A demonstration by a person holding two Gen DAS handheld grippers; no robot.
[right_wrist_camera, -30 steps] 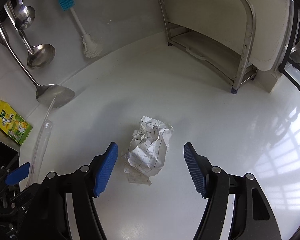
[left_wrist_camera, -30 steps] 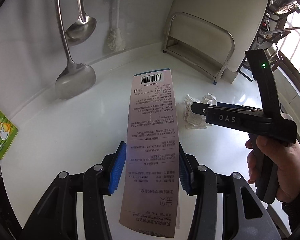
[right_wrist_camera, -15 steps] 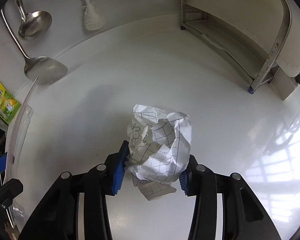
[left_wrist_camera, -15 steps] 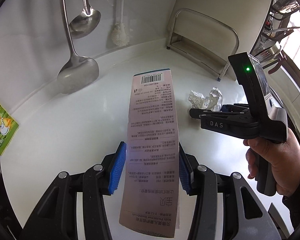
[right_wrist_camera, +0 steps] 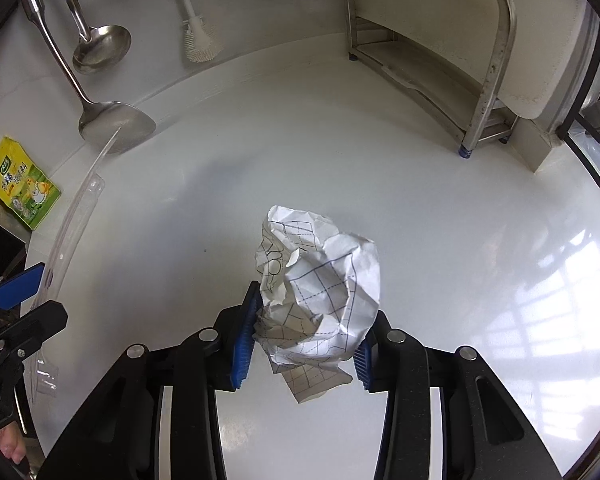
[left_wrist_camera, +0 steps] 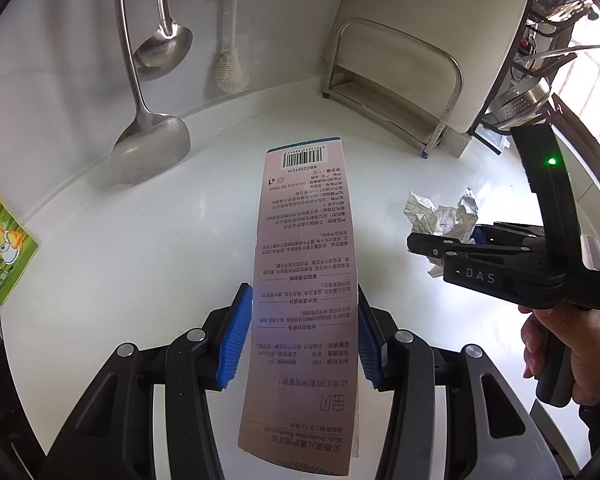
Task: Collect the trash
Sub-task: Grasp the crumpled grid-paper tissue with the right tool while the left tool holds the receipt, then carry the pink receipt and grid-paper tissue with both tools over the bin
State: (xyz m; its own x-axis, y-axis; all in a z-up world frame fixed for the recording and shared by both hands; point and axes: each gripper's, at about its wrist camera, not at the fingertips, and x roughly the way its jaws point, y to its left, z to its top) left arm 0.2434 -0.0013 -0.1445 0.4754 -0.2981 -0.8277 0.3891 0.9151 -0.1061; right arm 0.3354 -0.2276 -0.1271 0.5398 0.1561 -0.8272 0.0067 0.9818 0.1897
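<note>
Presently the crumpled paper [right_wrist_camera: 320, 292] is pinched between the pads of the right gripper [right_wrist_camera: 304, 344], whose jaws have just been closing; the toothbrush card [left_wrist_camera: 306, 300] is clamped by the left gripper [left_wrist_camera: 300, 340].

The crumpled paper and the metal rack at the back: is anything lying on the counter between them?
No. In the right wrist view, only bare white counter lies between the crumpled paper and the metal rack.

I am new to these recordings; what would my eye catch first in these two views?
First, the long pink toothbrush package clamped in the left gripper, standing up the middle of the left view. Next, the crumpled grid paper that the right gripper has just closed on, above the white counter. Behind, metal ladles hang on the wall.
</note>
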